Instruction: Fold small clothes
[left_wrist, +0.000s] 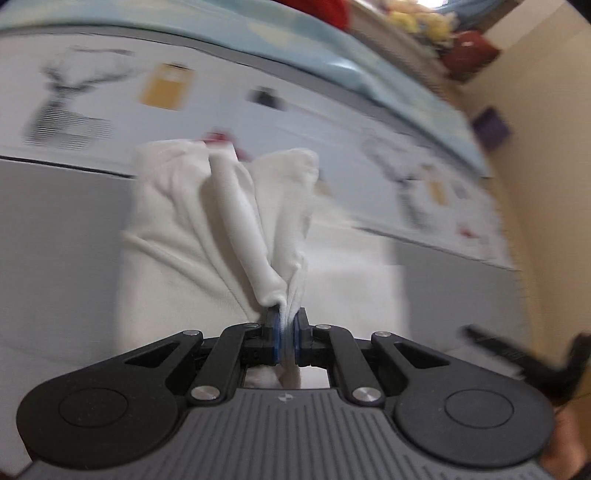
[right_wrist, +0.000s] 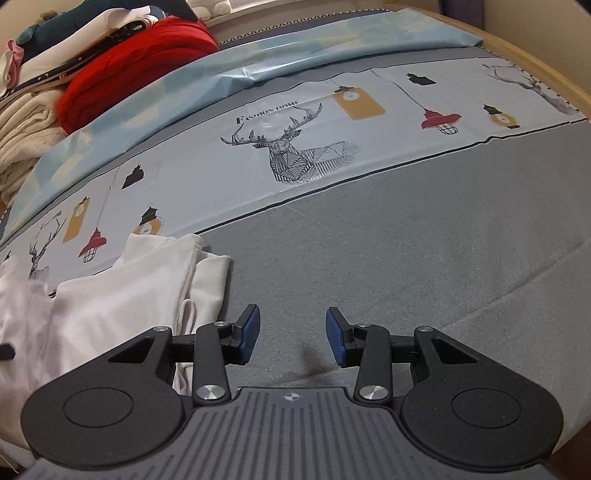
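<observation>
A small white garment (left_wrist: 192, 236) lies on the grey printed cloth (left_wrist: 66, 229). My left gripper (left_wrist: 287, 332) is shut on a pinched edge of it, and the fabric rises in taut folds from the pads. The picture is blurred by motion. In the right wrist view the same white garment (right_wrist: 122, 295) lies at the lower left, partly under the left finger (right_wrist: 248, 334). My right gripper (right_wrist: 291, 338) stands open above bare grey cloth, with nothing between its blue pads.
A pile of clothes, red (right_wrist: 133, 62), white and dark, sits at the far left. A light blue sheet (right_wrist: 258, 59) runs across the back. The cloth (right_wrist: 424, 236) carries deer and lantern prints. A wooden edge (right_wrist: 569, 88) bounds the right side. A dark gripper part (left_wrist: 517, 354) shows lower right.
</observation>
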